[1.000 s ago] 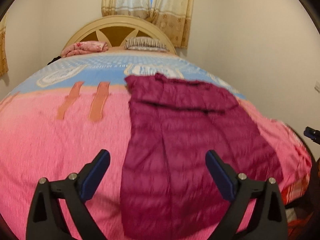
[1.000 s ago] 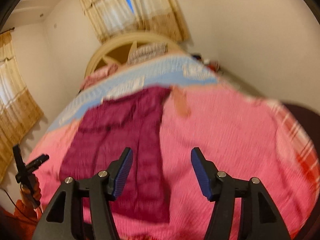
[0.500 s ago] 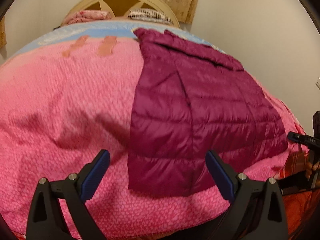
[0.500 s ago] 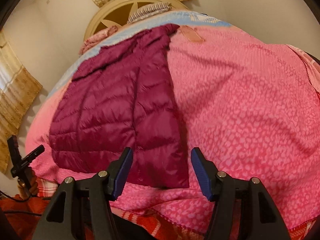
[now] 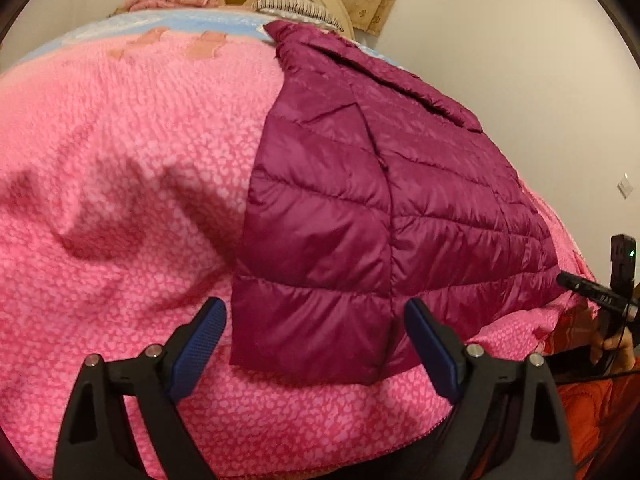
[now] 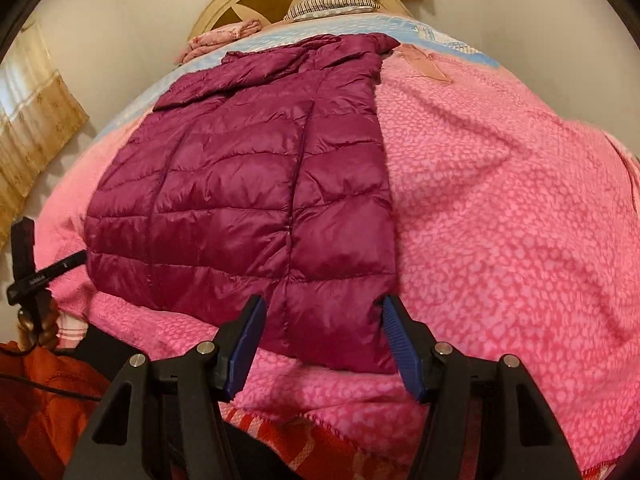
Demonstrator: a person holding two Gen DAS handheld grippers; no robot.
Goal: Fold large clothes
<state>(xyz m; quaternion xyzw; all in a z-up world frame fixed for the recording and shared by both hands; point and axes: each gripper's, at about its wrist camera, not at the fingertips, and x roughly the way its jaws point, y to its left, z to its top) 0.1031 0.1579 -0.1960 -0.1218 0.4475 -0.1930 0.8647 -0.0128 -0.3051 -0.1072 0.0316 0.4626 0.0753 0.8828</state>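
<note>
Left gripper [image 5: 316, 344] hovering wide apart and gripping nothing, right gripper [image 6: 320, 340] gaping too, both framing the near hem of the maroon puffer jacket [image 6: 256, 184] (lying flat), pink blanket [image 5: 120, 168] spreading beneath, pillows [image 6: 332, 2] resting against the headboard [image 6: 256, 4].

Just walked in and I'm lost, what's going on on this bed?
A person is folding a maroon puffer jacket spread flat on a pink blanket. The left gripper and the right gripper are both open, hovering at the jacket's near hem. Neither grips any fabric yet, so the fold has not begun.
</note>
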